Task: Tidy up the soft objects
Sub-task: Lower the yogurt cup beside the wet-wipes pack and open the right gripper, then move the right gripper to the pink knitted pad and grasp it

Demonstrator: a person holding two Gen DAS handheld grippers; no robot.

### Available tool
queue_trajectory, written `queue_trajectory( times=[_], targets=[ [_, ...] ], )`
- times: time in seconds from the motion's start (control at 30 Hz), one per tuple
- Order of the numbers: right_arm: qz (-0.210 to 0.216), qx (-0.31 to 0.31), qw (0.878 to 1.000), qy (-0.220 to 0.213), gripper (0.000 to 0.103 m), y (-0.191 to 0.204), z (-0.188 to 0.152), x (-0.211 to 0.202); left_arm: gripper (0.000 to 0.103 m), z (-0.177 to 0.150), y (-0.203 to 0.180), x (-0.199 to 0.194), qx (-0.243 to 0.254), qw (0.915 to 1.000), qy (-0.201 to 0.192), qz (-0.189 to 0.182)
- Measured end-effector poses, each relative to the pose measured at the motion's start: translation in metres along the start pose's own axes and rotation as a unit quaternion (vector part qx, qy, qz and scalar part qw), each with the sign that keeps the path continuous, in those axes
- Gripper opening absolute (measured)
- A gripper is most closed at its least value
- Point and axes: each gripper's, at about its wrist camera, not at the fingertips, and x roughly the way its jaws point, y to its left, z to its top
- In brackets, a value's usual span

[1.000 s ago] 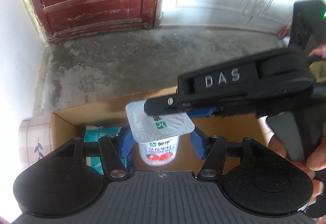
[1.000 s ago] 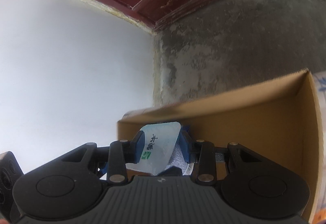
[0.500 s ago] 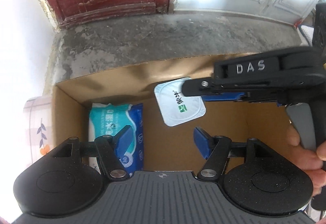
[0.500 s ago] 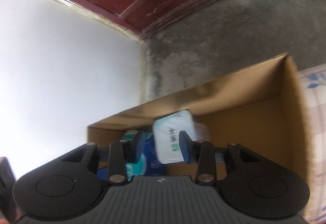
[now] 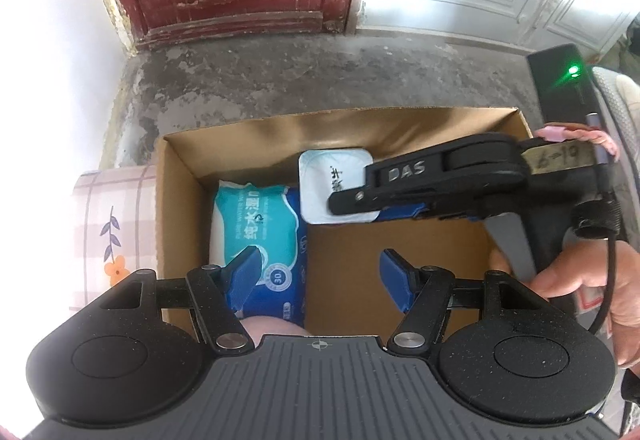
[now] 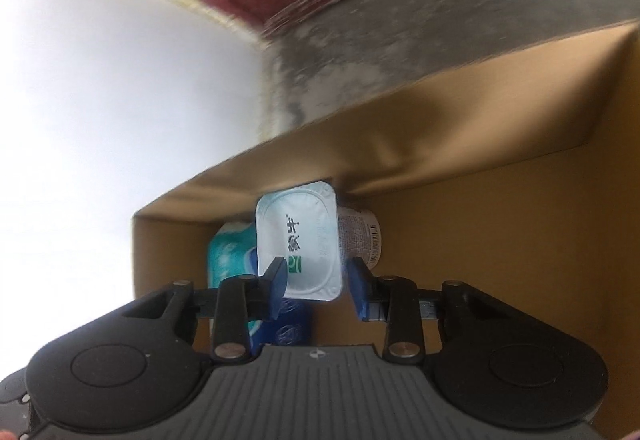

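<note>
A yogurt cup (image 6: 298,240), pinched in the closing right gripper (image 6: 316,280), is best lowered upright beside the wipes pack (image 5: 260,232), frame centre; the left gripper (image 5: 320,272) is spread, empty.

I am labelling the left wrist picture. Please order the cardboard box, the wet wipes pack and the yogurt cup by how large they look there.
1. cardboard box, clearly the largest.
2. wet wipes pack.
3. yogurt cup, smallest, though the right gripper hides part of it and it sits farther from the camera, so its true size is unsure.
</note>
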Motion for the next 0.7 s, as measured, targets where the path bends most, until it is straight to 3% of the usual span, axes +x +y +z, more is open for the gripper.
queue_trajectory(
  times=[0.33,0.5,0.7],
  targets=[
    [-0.008,-0.003,1.0,-0.01,0.037,0.015,0.0,-0.007,0.065,-0.005,0.009,-0.019,-0.031,0.9994,-0.012,-0.003],
    [0.008,-0.005,0.999,-0.045,0.041,0.016,-0.022,-0.059,0.065,-0.013,0.013,-0.05,-0.038,0.9987,-0.034,-0.006],
    [0.029,0.001,0.996,-0.085,0.043,0.02,-0.072,-0.144,0.065,-0.029,0.011,-0.1,-0.04,0.9977,-0.053,-0.017]
  ],
)
